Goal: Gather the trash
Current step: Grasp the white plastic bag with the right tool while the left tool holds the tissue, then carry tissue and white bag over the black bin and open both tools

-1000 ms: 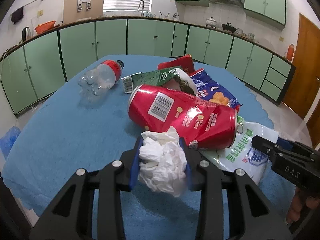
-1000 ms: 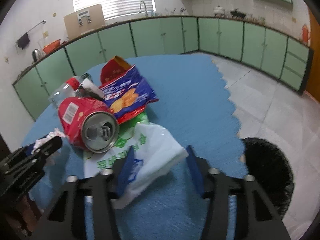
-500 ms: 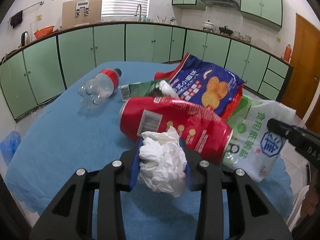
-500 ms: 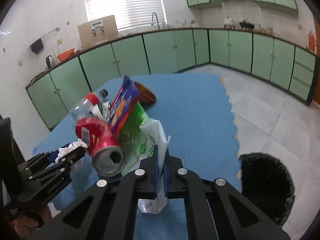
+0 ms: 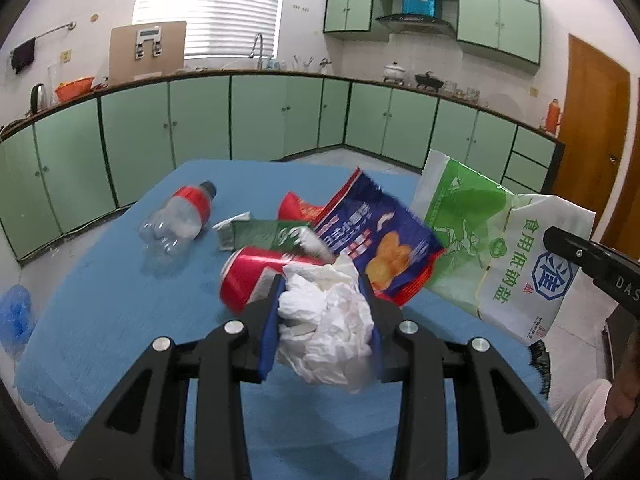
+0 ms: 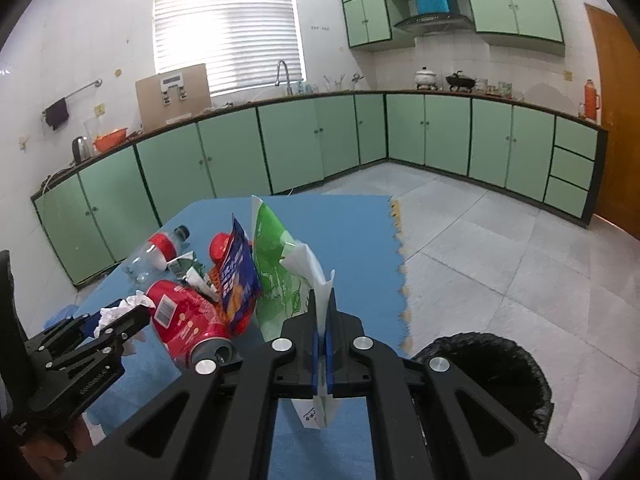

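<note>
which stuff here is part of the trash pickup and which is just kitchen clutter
Part of the job:
crumpled tissue in the left claw
white-and-green plastic bag in the right claw
red can
blue chip bag
clear plastic bottle
green carton
black bin

Just lying about:
kettle
orange bowl
cardboard box
white pot

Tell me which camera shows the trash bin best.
The right wrist view. The black trash bin sits on the floor beside the blue mat, its dark rim and opening plain to see. The left wrist view shows only a black sliver at the mat's edge, probably the bin.
</note>
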The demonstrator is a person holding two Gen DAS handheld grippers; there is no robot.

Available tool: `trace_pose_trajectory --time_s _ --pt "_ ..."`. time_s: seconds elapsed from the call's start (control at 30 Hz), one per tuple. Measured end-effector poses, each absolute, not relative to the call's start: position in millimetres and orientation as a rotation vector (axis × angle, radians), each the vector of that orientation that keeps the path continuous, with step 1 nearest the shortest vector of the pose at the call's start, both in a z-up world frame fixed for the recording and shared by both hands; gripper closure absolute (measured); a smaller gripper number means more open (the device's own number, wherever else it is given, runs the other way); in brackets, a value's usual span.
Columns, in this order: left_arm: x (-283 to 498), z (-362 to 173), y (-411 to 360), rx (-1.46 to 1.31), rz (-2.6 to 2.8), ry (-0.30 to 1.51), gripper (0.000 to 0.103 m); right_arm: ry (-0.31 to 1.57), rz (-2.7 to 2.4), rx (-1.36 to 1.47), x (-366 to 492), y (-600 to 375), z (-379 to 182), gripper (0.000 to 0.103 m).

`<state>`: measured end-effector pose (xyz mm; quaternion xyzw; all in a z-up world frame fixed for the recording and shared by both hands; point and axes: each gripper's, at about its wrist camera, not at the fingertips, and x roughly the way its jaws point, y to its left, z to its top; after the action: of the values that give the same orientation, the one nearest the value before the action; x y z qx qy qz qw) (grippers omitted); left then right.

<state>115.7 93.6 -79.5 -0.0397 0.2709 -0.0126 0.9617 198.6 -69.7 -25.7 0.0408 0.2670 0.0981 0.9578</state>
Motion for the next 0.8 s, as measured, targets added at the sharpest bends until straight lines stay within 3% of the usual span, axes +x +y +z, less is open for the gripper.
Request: trace_pose_trajectory --time_s 0.8 --pt "137.2 -57.2 -8.7 -0.044 -0.284 0.489 0.069 0.466 -0.018 0.109 177.2 -154.4 -4.5 0.101"
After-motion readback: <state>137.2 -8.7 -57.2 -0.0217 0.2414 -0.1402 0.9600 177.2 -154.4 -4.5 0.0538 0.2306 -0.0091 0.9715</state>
